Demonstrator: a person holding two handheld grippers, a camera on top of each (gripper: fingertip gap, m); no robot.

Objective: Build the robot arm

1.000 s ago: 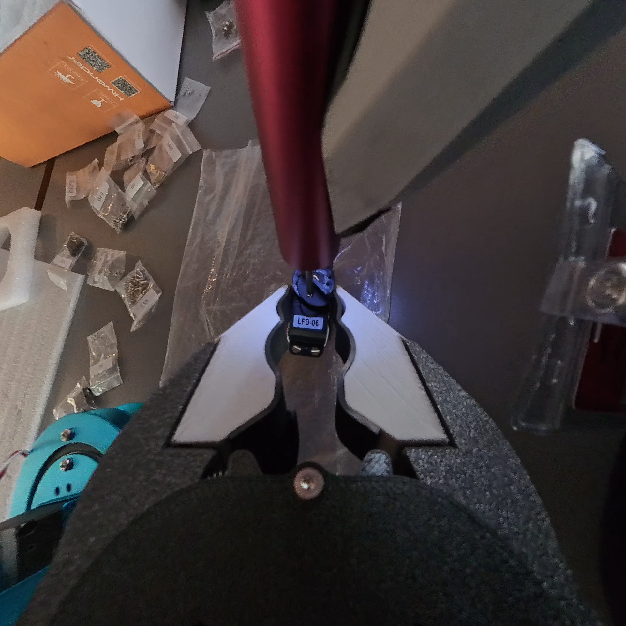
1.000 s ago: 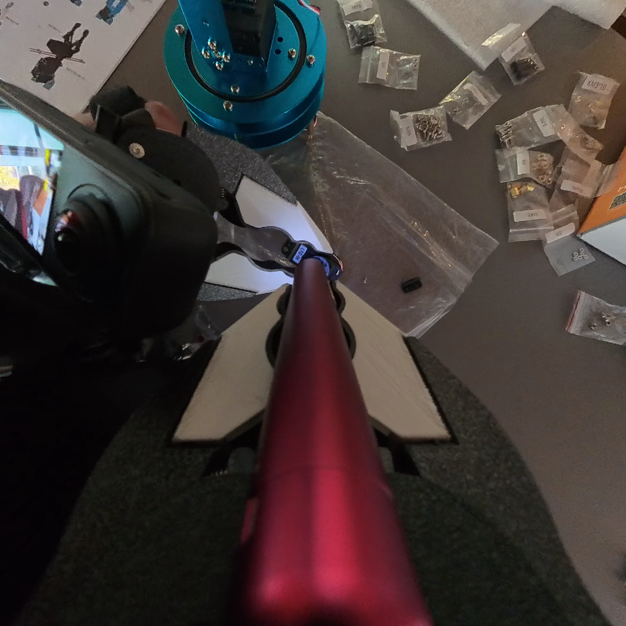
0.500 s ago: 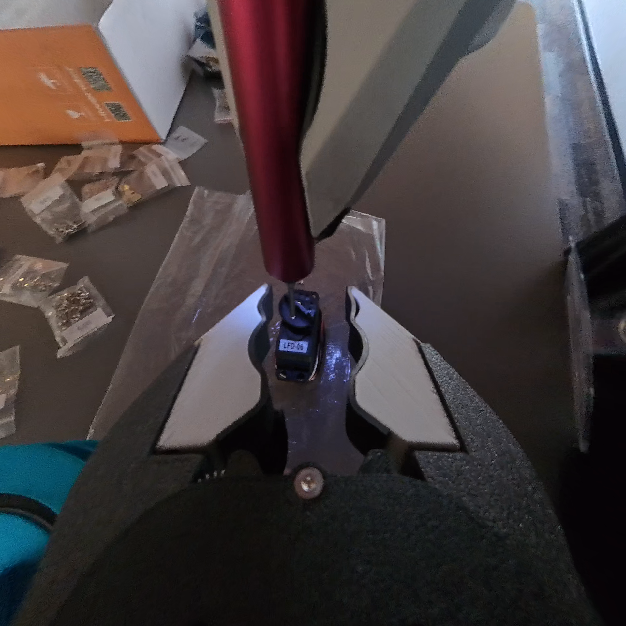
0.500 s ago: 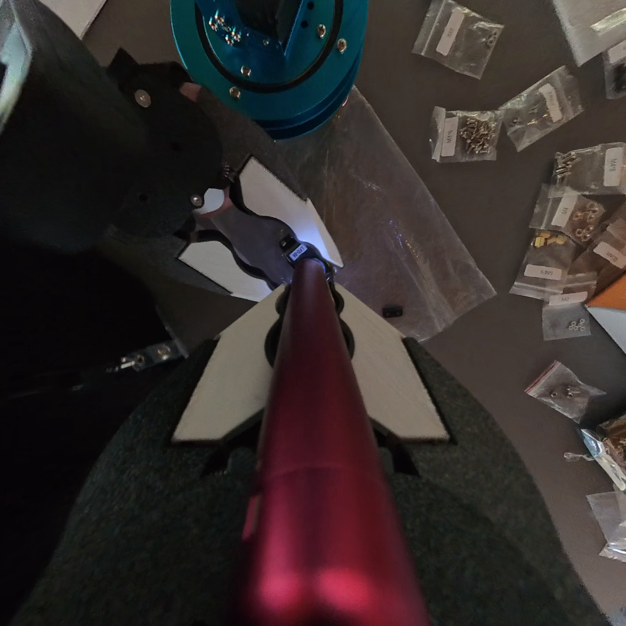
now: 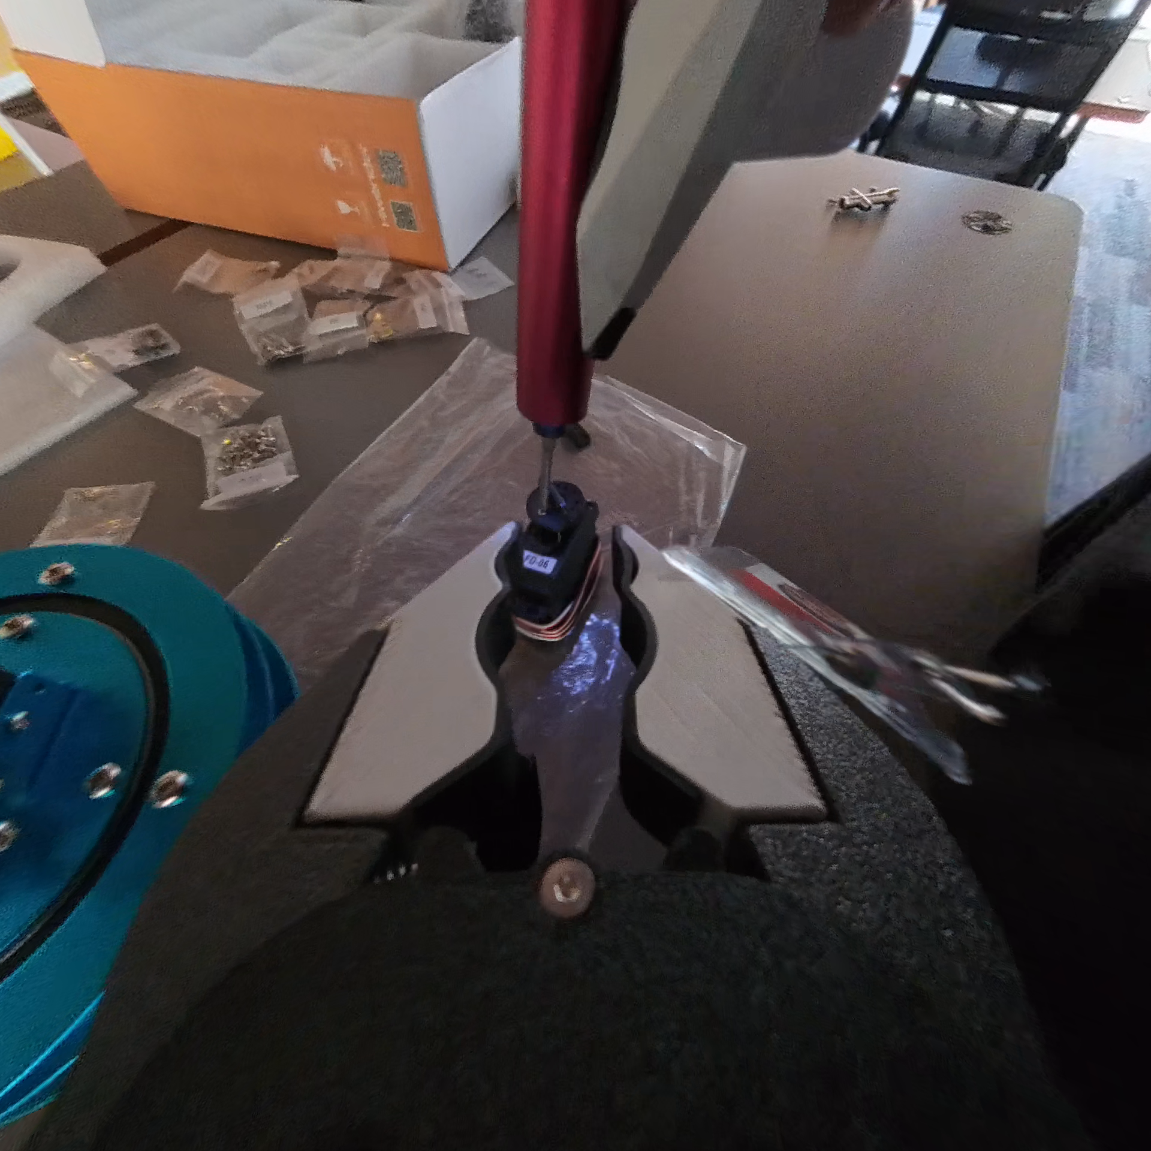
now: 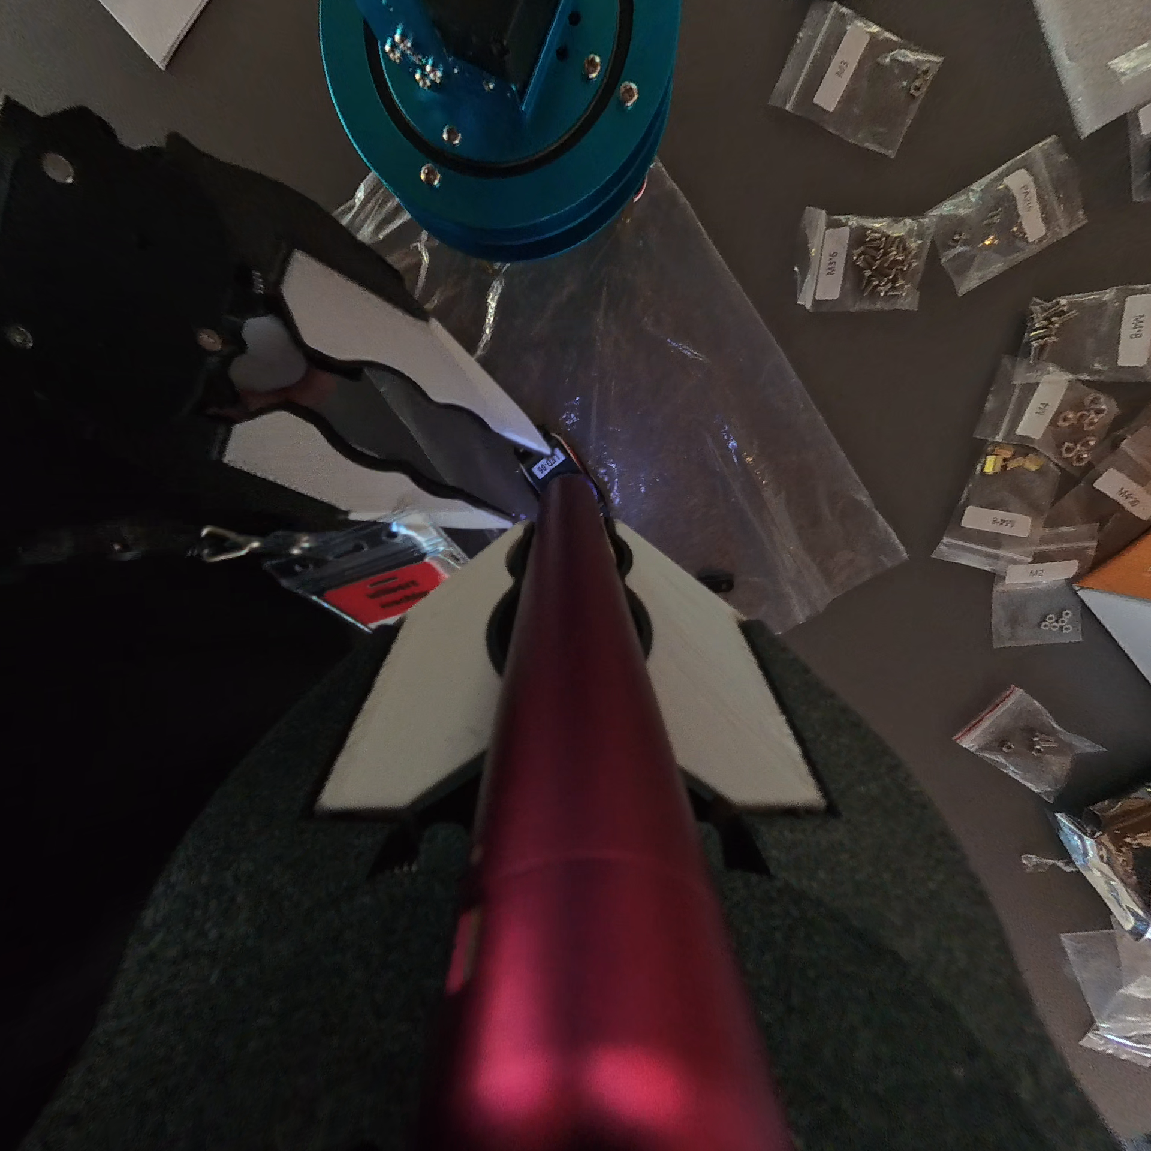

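My left gripper (image 5: 563, 542) is shut on a small black servo (image 5: 554, 560) with a white label and red-and-white wires, held above the table. My right gripper (image 6: 570, 529) is shut on a red electric screwdriver (image 6: 560, 809). In the left wrist view the screwdriver (image 5: 551, 218) comes down from above and its thin bit (image 5: 547, 473) rests on the servo's round top. In the right wrist view the servo (image 6: 548, 466) sits just past the screwdriver's nose, between the left gripper's white pads (image 6: 398, 349). The bit's tip is hidden there.
A clear plastic bag (image 5: 436, 473) lies under the servo, with a small black part (image 6: 716, 579) on it. A teal round base (image 6: 498, 124) stands to the left. Several small bags of screws (image 6: 859, 261) and an orange box (image 5: 249, 149) lie beyond. A badge holder (image 6: 374, 579) hangs nearby. Some 6 cm of space lies between my two pairs of fingers.
The left gripper has tilted up, so the far table edge and room now show. The screwdriver has drawn back a little and its bit is now exposed above the servo.
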